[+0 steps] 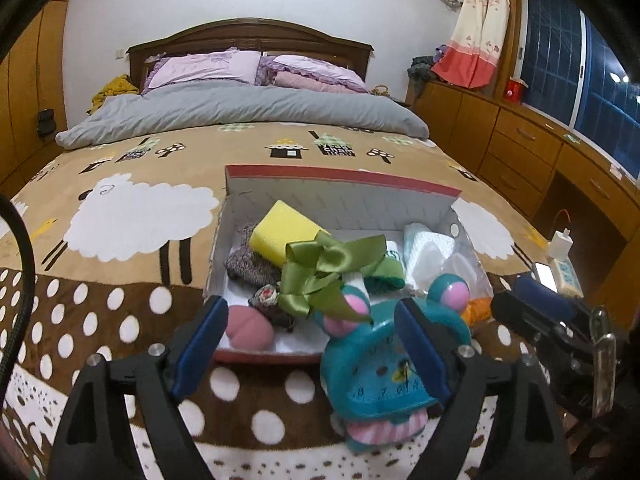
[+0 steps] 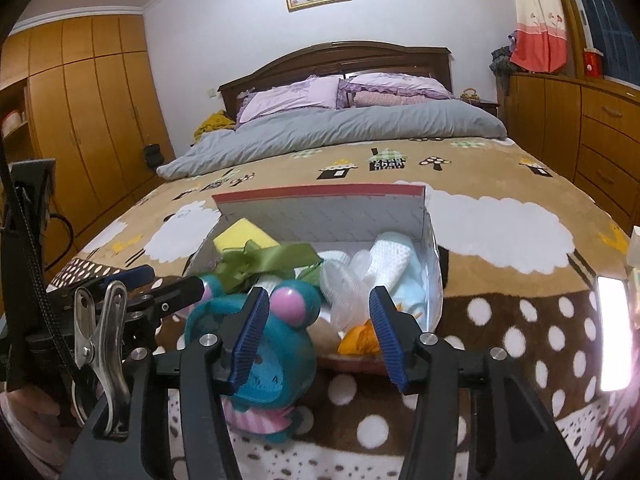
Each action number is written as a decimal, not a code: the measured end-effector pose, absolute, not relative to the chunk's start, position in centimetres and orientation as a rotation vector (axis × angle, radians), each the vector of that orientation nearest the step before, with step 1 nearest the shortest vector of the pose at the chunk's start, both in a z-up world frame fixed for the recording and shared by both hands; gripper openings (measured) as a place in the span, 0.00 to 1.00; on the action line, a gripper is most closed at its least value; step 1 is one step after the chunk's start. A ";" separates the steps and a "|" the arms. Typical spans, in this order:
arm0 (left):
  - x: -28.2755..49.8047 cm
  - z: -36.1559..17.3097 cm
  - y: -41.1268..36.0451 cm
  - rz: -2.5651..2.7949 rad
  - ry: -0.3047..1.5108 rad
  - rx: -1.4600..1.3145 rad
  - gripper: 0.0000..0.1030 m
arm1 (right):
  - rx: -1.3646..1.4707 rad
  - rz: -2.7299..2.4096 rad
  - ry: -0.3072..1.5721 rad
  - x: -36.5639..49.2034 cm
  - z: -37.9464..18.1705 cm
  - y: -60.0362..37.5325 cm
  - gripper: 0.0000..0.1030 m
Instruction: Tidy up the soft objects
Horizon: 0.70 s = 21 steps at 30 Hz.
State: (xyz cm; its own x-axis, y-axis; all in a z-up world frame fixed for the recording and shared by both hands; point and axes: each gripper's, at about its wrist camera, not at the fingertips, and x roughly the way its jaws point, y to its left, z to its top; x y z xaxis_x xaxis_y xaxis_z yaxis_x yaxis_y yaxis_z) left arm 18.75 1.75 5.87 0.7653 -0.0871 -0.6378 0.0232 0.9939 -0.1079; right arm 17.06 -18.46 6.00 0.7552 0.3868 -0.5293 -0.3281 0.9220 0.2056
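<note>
both grippers, left gripper (image 1: 314, 350) and right gripper (image 2: 316, 334), stand open; lift the teal plush alarm clock (image 1: 384, 376) from the blanket's near edge into the white cardboard box (image 1: 340, 196) gently.

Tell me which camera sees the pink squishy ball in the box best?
The left wrist view. There the pink ball shows plainly in the box's near left corner, just beyond the left claw. In the right wrist view I cannot find it; the toy clock and the other claw cover that corner.
</note>
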 end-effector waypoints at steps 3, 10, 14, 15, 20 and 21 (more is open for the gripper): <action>17.8 5.9 1.9 -0.048 0.695 -0.097 0.86 | 0.103 0.391 0.600 16.3 5.9 -18.4 0.52; 15.2 5.2 2.0 -0.025 0.710 -0.117 0.86 | 0.097 0.394 0.600 13.9 5.6 -17.9 0.52; 13.9 4.2 2.0 -0.020 0.731 -0.118 0.86 | 0.082 0.391 0.604 12.5 5.1 -17.6 0.52; 13.7 3.9 2.0 -0.018 0.737 -0.117 0.86 | 0.077 0.389 0.606 12.1 4.9 -17.5 0.52; 12.5 2.4 1.8 -0.012 0.770 -0.110 0.86 | 0.072 0.374 0.621 10.9 3.7 -17.2 0.52; 12.3 2.0 1.8 -0.007 0.775 -0.109 0.86 | 0.073 0.369 0.628 10.6 3.4 -17.2 0.52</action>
State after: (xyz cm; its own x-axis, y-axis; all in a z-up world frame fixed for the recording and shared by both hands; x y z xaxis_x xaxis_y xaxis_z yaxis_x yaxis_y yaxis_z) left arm 12.28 1.76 2.04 0.7149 -0.0469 -0.6976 -0.0336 0.9943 -0.1012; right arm 10.59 -17.22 3.37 0.7462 0.3590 -0.5606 -0.3155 0.9323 0.1772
